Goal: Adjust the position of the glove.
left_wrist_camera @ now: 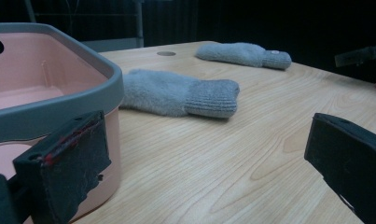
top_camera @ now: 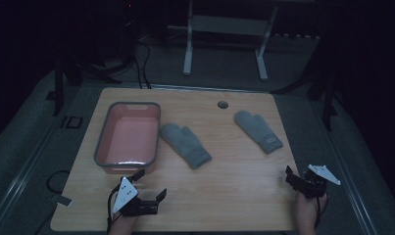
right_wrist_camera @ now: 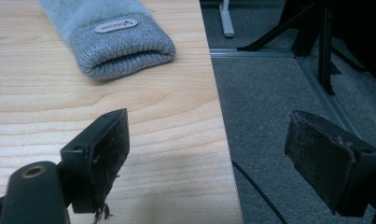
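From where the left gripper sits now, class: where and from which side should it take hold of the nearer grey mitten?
Probably the ribbed cuff of the nearer mitten. It lies flat beside the pink tub with the cuff end facing the left gripper, whose jaws stand open. Come from the person's side, low along the table, and pinch the cuff's thick rolled edge.

A dim lab or recording room is suggested. A bare wooden table (top_camera: 234,191) is set on grey carpet (top_camera: 224,71), with black stands (top_camera: 327,93) placed at its sides. Cables (top_camera: 142,63) are trailed across the floor well beyond the fingers, and a white desk frame (top_camera: 224,36) is seen farther back, against darkness.
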Demonstrator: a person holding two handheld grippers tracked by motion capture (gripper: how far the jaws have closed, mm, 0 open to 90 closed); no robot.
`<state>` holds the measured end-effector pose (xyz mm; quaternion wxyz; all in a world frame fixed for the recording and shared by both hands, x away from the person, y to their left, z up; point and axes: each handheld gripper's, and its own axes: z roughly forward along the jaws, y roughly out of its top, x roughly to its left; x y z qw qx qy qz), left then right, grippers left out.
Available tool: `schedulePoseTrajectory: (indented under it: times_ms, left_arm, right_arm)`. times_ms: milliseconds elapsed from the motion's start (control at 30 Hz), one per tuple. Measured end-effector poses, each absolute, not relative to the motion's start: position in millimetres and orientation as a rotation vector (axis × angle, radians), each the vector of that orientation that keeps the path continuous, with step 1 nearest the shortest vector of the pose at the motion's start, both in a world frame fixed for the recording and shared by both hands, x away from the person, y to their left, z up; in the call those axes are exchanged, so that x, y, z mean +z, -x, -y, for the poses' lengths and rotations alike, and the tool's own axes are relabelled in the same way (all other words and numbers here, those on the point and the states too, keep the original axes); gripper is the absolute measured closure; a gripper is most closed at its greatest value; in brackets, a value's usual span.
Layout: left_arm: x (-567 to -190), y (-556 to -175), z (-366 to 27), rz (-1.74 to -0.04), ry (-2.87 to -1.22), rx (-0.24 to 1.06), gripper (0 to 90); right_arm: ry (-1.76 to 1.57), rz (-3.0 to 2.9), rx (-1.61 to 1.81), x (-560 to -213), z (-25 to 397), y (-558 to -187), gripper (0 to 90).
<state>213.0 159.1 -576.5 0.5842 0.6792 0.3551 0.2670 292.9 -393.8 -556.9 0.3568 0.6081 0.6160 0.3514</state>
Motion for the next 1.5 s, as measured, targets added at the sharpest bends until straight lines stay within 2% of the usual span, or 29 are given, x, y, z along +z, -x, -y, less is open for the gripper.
schedulePoseTrajectory:
  times_ms: [367,667,733,833,1233,1500]
  left_arm:
    - [-577,-213,-159,-0.833,-1.575,0.626,0.3]
    - [-577,-212,-159,-0.824,-1.581,0.629,0.3]
    - [-577,-213,-159,-0.829,-1.573,0.624,0.3]
    - [-577,-213,-159,-0.83,-1.573,0.624,0.3]
    - [-577,-213,-160,-0.833,-1.574,0.623,0.3]
    - [-577,-213,-159,-0.829,-1.579,0.624,0.3]
  right_arm:
    - [-1.59,-1.617,0.962,-553,395,-294,14.0]
    - [-1.552,-1.685,0.855,-527,390,-300,11.3]
    - [-1.545,-1.703,0.868,-520,389,-302,14.3]
    - [-1.57,-1.771,0.929,-515,390,-306,14.1]
    - [-1.451,-1.837,1.003,-474,368,-324,13.5]
    - [-1.374,-1.907,1.035,-462,343,-331,11.4]
